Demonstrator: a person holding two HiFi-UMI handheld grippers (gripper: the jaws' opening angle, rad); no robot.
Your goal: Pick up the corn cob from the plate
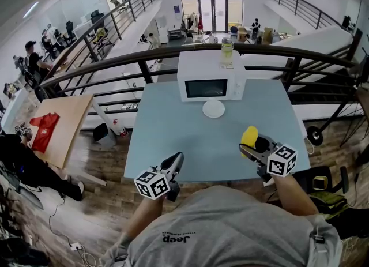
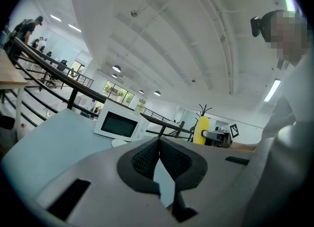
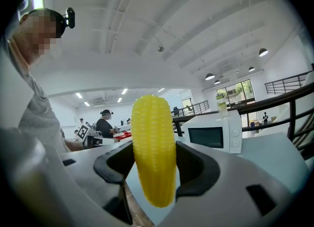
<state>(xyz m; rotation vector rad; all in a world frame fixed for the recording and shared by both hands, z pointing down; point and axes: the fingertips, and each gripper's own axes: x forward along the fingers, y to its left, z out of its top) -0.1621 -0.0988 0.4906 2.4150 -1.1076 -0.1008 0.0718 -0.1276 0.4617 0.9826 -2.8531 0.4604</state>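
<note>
My right gripper (image 3: 154, 158) is shut on the yellow corn cob (image 3: 153, 147), which stands upright between the jaws. In the head view the corn cob (image 1: 249, 136) shows at the tip of the right gripper (image 1: 253, 146), held over the table's near right part. The white plate (image 1: 213, 109) lies empty in front of the microwave. My left gripper (image 1: 174, 162) is shut with nothing in it, near the table's front edge; in its own view the left gripper (image 2: 158, 157) has its pads together, and the corn cob (image 2: 200, 129) shows far off at the right.
A white microwave (image 1: 210, 76) stands at the back of the light blue table (image 1: 173, 127), with a jar (image 1: 226, 52) on top. A black railing (image 1: 115, 64) runs behind the table. A wooden table (image 1: 66, 121) with a red cloth is at the left, below.
</note>
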